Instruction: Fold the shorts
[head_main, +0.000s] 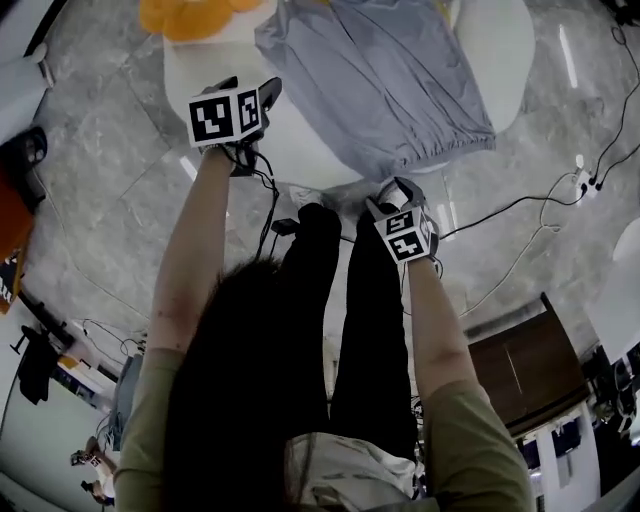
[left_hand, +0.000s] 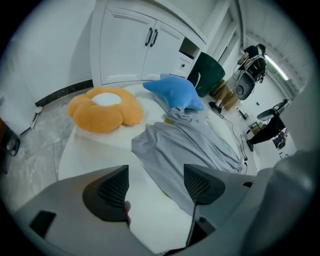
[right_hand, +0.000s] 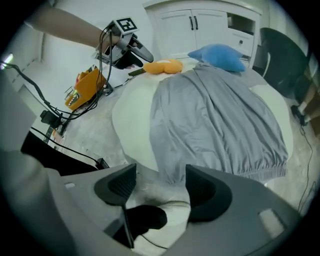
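Grey shorts (head_main: 375, 70) lie spread on a round white table (head_main: 500, 50), with the elastic waistband (head_main: 440, 150) at the near edge. My left gripper (head_main: 262, 92) hovers over the table's left part, beside the shorts' left edge, open and holding nothing. In the left gripper view its jaws (left_hand: 155, 182) stand apart above bare table, with the shorts (left_hand: 185, 145) just ahead. My right gripper (head_main: 392, 190) is off the table's near edge, below the waistband, open. In the right gripper view its empty jaws (right_hand: 160, 182) face the shorts (right_hand: 220, 115) and waistband (right_hand: 260, 167).
An orange flower cushion (left_hand: 105, 107) and a blue star cushion (left_hand: 177, 92) lie on the table's far side. White cabinets (left_hand: 135, 45) stand behind. Cables and a power strip (head_main: 585, 180) run over the marble floor. A brown wooden unit (head_main: 520, 370) stands at my right.
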